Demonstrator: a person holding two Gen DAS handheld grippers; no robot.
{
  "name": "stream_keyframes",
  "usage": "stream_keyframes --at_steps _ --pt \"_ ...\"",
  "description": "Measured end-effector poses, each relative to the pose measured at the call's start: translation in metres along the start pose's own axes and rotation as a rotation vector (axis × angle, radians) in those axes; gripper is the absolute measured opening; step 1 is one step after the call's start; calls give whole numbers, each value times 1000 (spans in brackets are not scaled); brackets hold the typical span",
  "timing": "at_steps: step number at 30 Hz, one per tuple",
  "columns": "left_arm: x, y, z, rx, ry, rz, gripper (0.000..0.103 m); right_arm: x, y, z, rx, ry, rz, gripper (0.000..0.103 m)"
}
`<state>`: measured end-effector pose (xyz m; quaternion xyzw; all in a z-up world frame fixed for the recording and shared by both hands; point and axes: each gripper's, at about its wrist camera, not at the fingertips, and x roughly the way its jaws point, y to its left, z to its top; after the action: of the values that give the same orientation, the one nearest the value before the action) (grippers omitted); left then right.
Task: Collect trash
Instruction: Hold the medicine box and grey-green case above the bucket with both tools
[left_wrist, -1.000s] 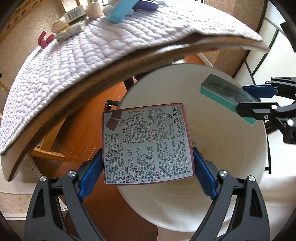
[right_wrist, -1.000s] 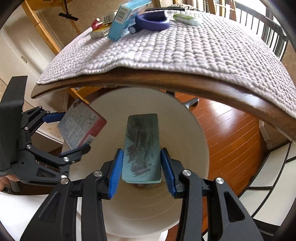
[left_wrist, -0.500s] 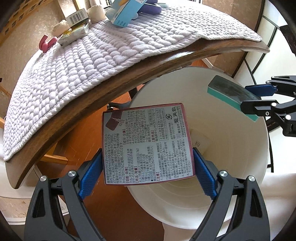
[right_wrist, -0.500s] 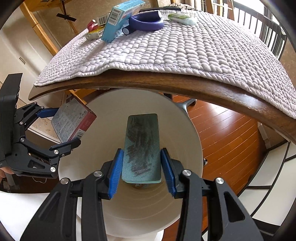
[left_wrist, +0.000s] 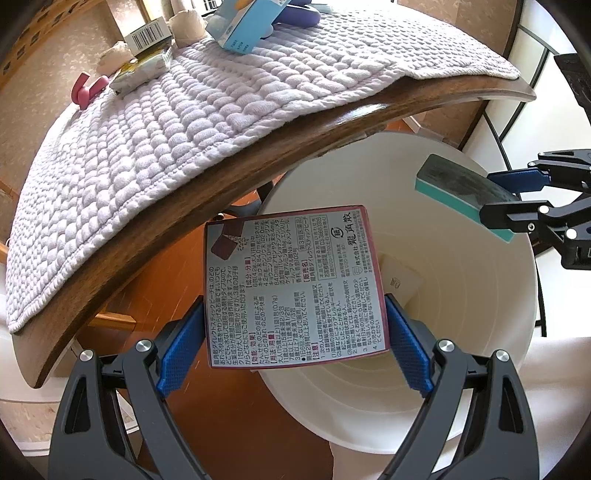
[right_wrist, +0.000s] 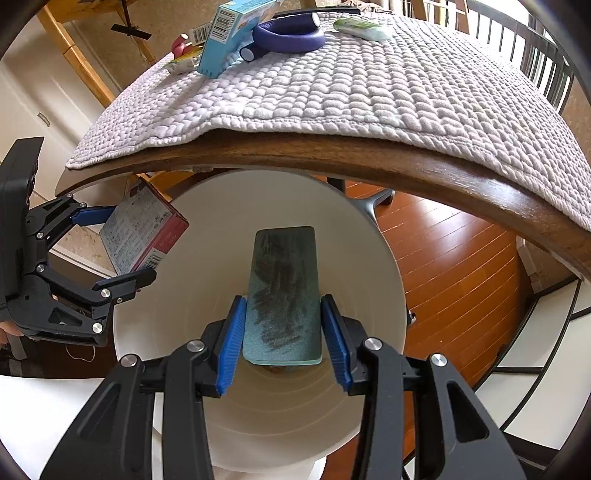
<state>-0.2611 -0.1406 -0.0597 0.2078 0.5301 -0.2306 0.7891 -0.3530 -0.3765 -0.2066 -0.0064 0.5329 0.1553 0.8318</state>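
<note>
Below, a white bin (right_wrist: 369, 258) stood half under the worktop (right_wrist: 369, 162) edge, left gripper (left_wrist: 295, 332) fingers clamped on a printed box (left_wrist: 291, 284) at its rim, right gripper (right_wrist: 282, 339) fingers clamped on a green sponge (right_wrist: 282, 291) over its mouth, blue carton (right_wrist: 229, 37) and purple ring (right_wrist: 288, 37) on the quilted mat (right_wrist: 351, 85) above.

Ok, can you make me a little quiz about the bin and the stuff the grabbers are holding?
1. True or false: the left gripper holds a printed box.
2. What does the right gripper hold over the white bin? A) a purple ring B) a teal sponge C) a pink hook
3. Fill in: the table is covered by a knitted ____.

Key: 1 true. 2 B, the teal sponge. 3 mat.
</note>
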Motion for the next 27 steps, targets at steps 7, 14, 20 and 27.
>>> stream_keyframes --at_steps 7,14,20,27 --pt "1 -4 -3 7 6 0 92 1 -2 0 12 7 2 41" --pt "2 -7 -2 13 5 1 92 1 -7 -2 24 10 3 41" --pt "1 -12 2 14 3 2 92 1 -11 -4 24 9 2 41" --pt "2 -15 3 10 2 1 92 0 -12 -6 29 9 1 41"
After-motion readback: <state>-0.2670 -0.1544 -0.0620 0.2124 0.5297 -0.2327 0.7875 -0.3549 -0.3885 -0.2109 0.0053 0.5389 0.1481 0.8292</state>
